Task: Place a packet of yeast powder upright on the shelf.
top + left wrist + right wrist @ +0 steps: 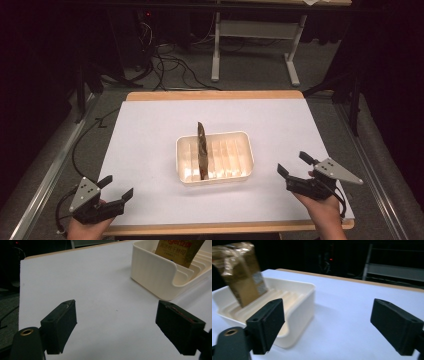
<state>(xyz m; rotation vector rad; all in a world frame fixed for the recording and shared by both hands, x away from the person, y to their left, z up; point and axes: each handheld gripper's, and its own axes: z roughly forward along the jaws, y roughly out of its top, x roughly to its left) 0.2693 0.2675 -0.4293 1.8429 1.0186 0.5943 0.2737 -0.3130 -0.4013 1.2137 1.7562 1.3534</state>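
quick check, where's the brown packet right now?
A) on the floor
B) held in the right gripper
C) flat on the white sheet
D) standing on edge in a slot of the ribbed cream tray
D: the brown packet stands upright on its edge in a slot of the ribbed cream tray, while the left gripper and right gripper sit open and empty on either side.
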